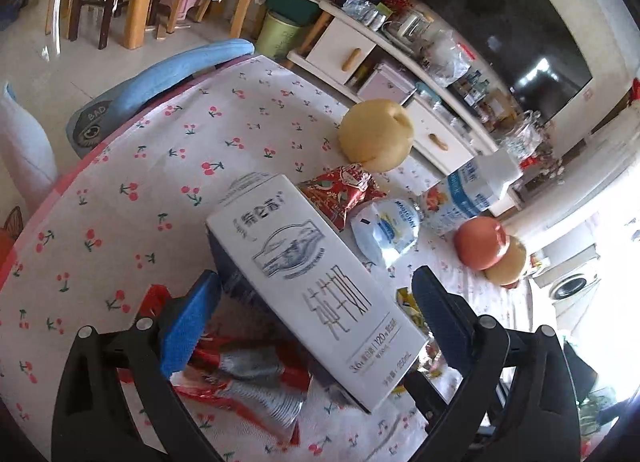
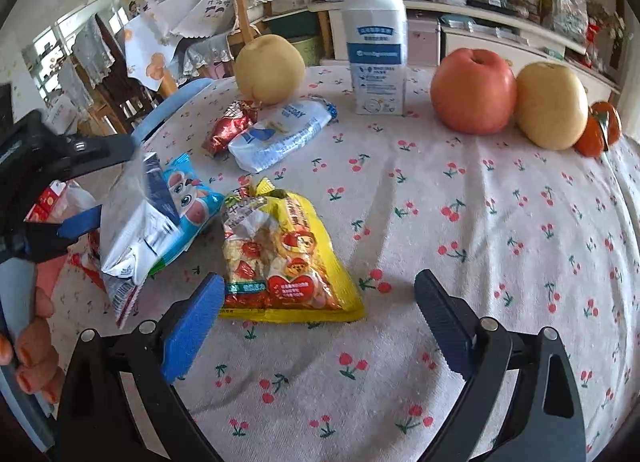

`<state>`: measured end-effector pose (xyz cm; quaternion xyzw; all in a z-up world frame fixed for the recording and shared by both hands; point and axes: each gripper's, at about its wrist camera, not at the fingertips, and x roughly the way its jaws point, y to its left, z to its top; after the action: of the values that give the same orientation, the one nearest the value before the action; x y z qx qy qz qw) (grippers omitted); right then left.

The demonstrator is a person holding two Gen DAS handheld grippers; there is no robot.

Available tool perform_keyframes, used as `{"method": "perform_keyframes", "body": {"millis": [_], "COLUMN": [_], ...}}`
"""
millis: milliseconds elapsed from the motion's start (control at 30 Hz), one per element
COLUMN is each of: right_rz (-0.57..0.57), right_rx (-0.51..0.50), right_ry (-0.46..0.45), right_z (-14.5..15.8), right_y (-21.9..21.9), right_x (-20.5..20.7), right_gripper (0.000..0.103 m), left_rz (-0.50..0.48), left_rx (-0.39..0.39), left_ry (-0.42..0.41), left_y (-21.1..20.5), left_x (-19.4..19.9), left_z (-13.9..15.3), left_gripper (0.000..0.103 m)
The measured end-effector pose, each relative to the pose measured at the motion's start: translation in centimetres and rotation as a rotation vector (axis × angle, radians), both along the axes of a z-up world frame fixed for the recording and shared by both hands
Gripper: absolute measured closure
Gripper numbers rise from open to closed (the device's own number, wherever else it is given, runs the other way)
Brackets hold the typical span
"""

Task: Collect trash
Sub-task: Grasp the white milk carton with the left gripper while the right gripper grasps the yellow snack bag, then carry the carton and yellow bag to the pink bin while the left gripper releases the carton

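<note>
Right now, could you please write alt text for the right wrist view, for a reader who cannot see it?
The open right gripper hovers over a cherry-print tablecloth, just before a yellow snack bag. To the left, the left gripper is at a crumpled milk carton; behind stand a white bottle, a red apple and two pears.

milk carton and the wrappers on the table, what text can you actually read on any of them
"3.6g", "120" and "250mL": along the bottom edge of the milk carton; its large Chinese characters are stylised and hard to read.
"BAD": on the grey chair cushion.
"...DAY": partly legible on the clear blue-and-white wrapper.
White bottle: label text too small to read.
Yellow snack bag: print too blurred to read.
</note>
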<state>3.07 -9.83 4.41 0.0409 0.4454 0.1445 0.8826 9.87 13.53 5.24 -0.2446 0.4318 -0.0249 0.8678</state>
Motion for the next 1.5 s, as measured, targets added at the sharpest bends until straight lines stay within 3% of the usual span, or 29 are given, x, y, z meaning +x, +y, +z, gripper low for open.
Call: {"method": "perform_keyframes", "body": {"millis": [167, 367, 433, 500, 667, 733, 833, 1100, 1500], "right_rz": [0.026, 0.016, 0.015, 0.017, 0.041, 0.055, 0.072, 0.093, 0.108], "right_rx": [-0.022, -0.027, -0.038, -0.029, -0.029, -0.029, -0.024, -0.020, -0.016], "right_ry": [-0.012, -0.026, -0.033, -0.037, -0.048, -0.056, -0.058, -0.072, -0.109], "right_z": [-0.2, -0.3, -0.4, -0.3, -0.2, -0.1, 0.0, 0.3, 1.5], "right_y": [0.7, 0.8, 0.9, 0.8, 1.3, 1.5, 1.6, 1.4, 0.9], "right_x": [0.2, 0.5, 0.5, 0.6, 0.5, 0.4, 0.4, -0.1, -1.9], "right_gripper": [0.009, 0.009, 0.009, 0.018, 0.029, 0.037, 0.046, 0.055, 0.059], "left_rz": [-0.034, -0.056, -0.076, -0.091, -0.088, -0.082, -0.084, -0.096, -0.106], "left_rx": [0.184, 0.208, 0.177, 0.147, 0.092, 0.079, 0.041, -0.040, -0.067], "left_ry": [0.023, 0.011, 0.005, -0.003, -0.014, -0.021, -0.044, -0.057, -0.091], "left_y": [-2.6, -2.6, -2.5, -2.4, -2.0, -1.5, -0.8, 0.5, 2.8], "left_x": [0.7, 0.4, 0.2, 0.2, -0.5, -0.8, -1.3, -2.1, -4.3], "left_z": [-0.6, -0.6, -0.5, -0.6, -0.6, -0.5, 0.0, 0.1, 1.1], "left_gripper": [0.007, 0.011, 0.023, 0.030, 0.036, 0.039, 0.051, 0.058, 0.065]}}
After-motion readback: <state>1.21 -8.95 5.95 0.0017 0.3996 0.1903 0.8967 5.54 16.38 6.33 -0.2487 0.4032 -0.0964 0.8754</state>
